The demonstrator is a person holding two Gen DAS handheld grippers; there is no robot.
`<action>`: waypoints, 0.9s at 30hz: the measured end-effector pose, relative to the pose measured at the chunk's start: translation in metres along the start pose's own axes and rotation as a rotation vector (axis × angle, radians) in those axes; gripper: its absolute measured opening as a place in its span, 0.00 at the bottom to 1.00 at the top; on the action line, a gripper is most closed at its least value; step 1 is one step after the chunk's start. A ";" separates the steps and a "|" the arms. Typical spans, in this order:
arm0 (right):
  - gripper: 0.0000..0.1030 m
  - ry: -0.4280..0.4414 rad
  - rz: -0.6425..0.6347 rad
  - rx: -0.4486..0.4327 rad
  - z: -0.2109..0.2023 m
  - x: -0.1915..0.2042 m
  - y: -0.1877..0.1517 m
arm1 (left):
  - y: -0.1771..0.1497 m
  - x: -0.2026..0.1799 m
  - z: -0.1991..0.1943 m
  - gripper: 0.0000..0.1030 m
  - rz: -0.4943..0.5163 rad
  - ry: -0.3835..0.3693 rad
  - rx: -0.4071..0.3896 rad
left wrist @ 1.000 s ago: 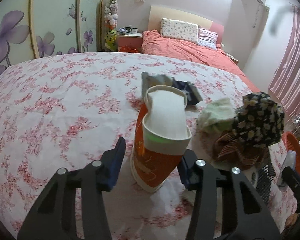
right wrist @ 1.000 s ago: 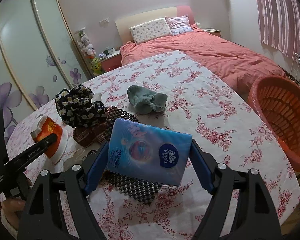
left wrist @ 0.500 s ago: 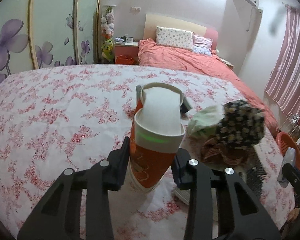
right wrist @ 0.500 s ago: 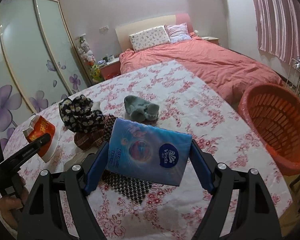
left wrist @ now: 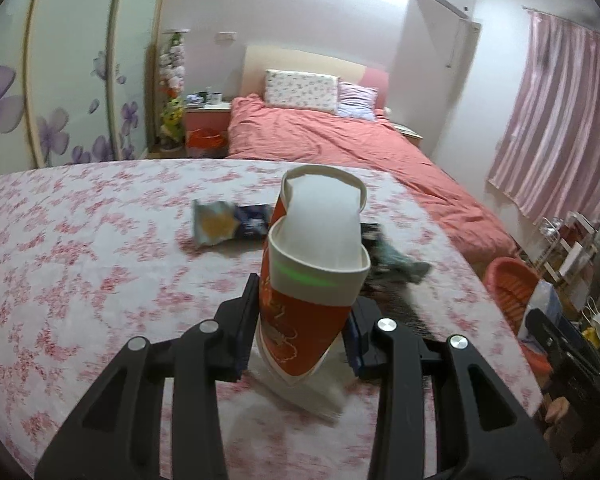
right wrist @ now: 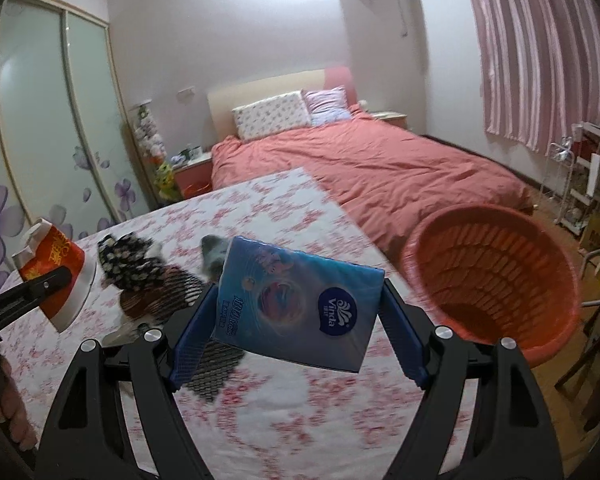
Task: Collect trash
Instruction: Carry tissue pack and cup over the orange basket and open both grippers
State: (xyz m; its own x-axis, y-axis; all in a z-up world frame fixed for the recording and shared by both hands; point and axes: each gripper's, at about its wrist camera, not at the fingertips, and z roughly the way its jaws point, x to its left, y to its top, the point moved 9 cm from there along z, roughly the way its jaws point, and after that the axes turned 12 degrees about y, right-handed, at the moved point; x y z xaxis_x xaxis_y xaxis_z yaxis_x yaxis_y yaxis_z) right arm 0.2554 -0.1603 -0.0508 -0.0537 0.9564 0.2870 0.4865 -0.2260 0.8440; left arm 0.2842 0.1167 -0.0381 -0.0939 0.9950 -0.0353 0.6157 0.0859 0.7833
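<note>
Crushed orange paper cup [left wrist: 306, 280] now clamped and lifted off desk [left wrist: 80, 248] by left hand-held gripper [left wrist: 300, 328]; right hand-held gripper [right wrist: 296, 312], gripping blue tissue pack [right wrist: 300, 300], nearing orange basket [right wrist: 496, 276].

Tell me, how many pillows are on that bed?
2: a floral pillow lies at the headboard, and a striped pink pillow sits beside it, nearer the curtain. More may be hidden.

Both wrist views overlook the table [left wrist: 80, 240], facing the bed [right wrist: 380, 168].
</note>
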 end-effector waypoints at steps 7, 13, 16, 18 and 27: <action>0.76 -0.076 0.040 -0.046 -0.015 -0.045 0.010 | 0.000 -0.053 -0.015 0.36 0.061 -0.078 -0.024; 0.76 -0.137 0.089 -0.076 -0.022 -0.081 0.016 | 0.000 -0.092 -0.024 0.36 0.096 -0.144 -0.042; 0.76 -0.151 0.105 -0.086 -0.023 -0.092 0.018 | 0.000 -0.115 -0.026 0.36 0.119 -0.183 -0.043; 0.76 -0.162 0.116 -0.095 -0.025 -0.100 0.018 | -0.002 -0.134 -0.028 0.36 0.137 -0.212 -0.039; 0.76 -0.205 0.134 -0.118 -0.032 -0.132 0.021 | -0.014 -0.211 -0.033 0.36 0.208 -0.338 -0.032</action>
State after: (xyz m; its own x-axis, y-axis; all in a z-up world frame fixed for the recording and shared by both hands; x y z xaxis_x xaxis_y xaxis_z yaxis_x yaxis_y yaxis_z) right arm 0.2452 -0.2970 -0.0563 0.1878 0.9311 0.3126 0.3715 -0.3620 0.8550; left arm 0.2700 -0.0960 -0.0211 0.2965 0.9523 -0.0725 0.5696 -0.1154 0.8138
